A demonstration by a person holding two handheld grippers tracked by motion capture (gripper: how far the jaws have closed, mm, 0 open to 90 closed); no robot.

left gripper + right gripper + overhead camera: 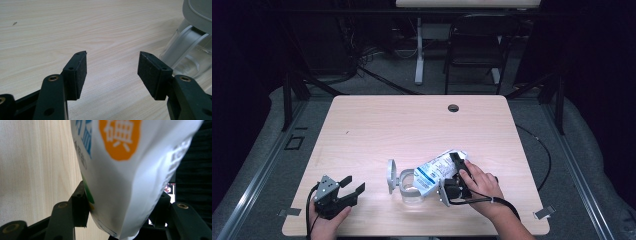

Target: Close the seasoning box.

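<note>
A white bag point(434, 172) with blue print lies tilted, its lower end over the mouth of a clear jar point(411, 190) near the table's front edge. The jar's grey hinged lid point(390, 176) stands swung open to the left. My right gripper point(454, 165) is shut on the bag's upper end, and up close the bag point(130, 170) fills the gap between both pads of the right gripper point(122, 205). My left gripper point(353, 183) rests open at the front left, apart from the jar. Nothing lies between the left gripper's point(112, 72) pads; the jar point(190, 55) sits beyond to the right.
The light wooden table point(412, 125) has a round cable hole point(453, 108) near its far edge. Behind it stand a black chair point(477, 45) and a white table leg point(419, 55). A black cable point(542, 150) runs over the floor at the right.
</note>
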